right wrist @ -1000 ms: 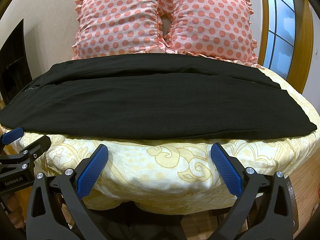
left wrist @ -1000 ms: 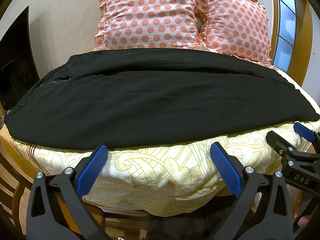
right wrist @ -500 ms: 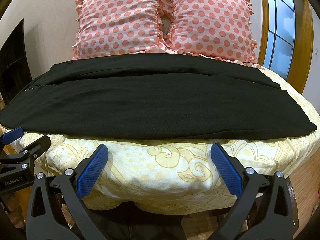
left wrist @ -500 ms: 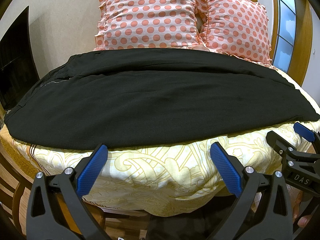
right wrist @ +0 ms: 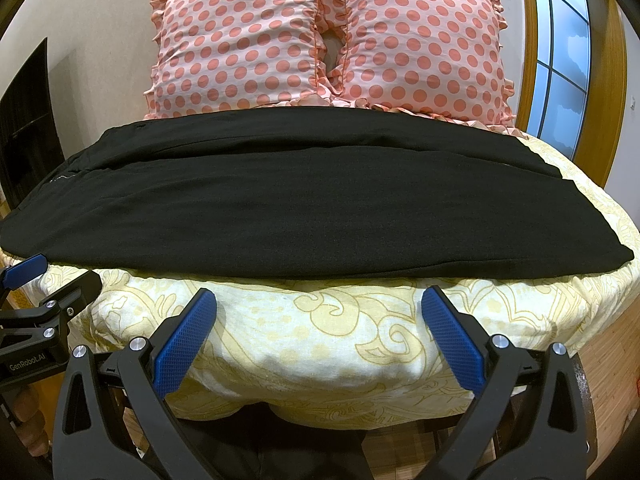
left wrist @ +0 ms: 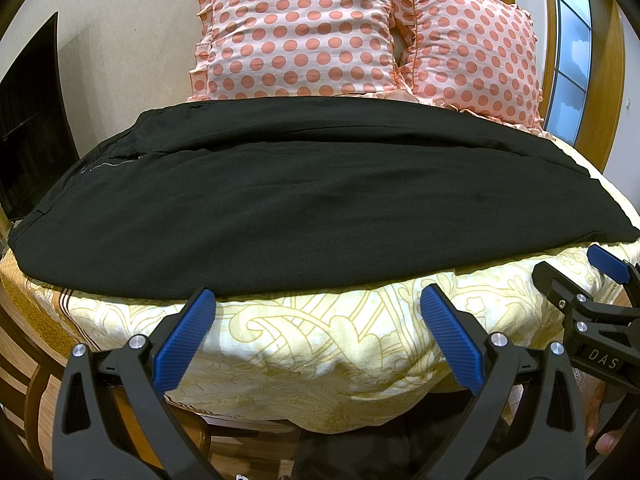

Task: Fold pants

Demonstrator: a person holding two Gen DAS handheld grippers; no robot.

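Black pants [left wrist: 312, 196] lie flat across the bed, one leg laid over the other, waist with a zipper at the left and hems at the right; they also show in the right wrist view [right wrist: 304, 208]. My left gripper [left wrist: 318, 332] is open and empty, just short of the pants' near edge over the bed's front. My right gripper [right wrist: 320, 332] is open and empty, likewise short of the near edge. Each gripper shows at the side of the other's view.
The bed carries a cream and yellow patterned cover [left wrist: 320, 344] hanging over its front edge. Two pink polka-dot pillows [right wrist: 320, 40] stand behind the pants. A dark screen [left wrist: 28, 128] is at the left, a wood-framed window [right wrist: 560, 60] at the right.
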